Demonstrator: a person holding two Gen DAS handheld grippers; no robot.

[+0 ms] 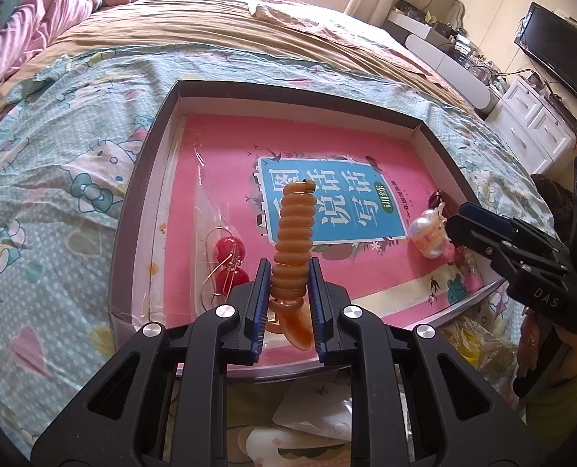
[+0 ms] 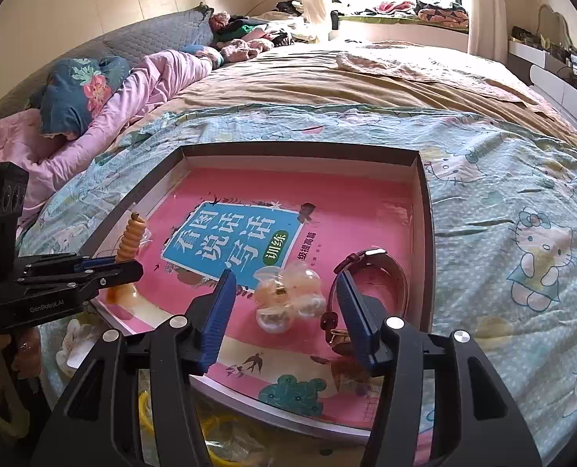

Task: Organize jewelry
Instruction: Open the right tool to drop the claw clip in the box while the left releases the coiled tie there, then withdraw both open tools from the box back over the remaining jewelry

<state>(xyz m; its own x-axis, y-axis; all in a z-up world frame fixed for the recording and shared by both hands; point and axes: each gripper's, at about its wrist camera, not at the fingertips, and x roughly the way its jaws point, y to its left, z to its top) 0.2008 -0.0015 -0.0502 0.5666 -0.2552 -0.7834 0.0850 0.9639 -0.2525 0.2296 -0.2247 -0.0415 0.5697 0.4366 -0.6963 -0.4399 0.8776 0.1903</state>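
On the bed: a shallow dark tray [image 2: 424,210] lies on a cartoon-print sheet [image 2: 502,194], with a pink book [image 2: 249,202] flat inside it.
Left hand-held gripper [image 1: 288,292]: jaws narrow, clamped on an orange spiral hair tie [image 1: 294,229] that stands up between the pads, over the near left part of the tray.
Right hand-held gripper [image 2: 284,311]: jaws apart and not pressing anything; a pearly hair clip [image 2: 288,297] lies on the book between the blue fingers [image 2: 218,319].
Watch: a brown strap watch [image 2: 381,272] sits near the right wall of the tray, just beside the right finger.
Earrings: red ball earrings [image 1: 230,264] in a clear bag lie near the left wall.
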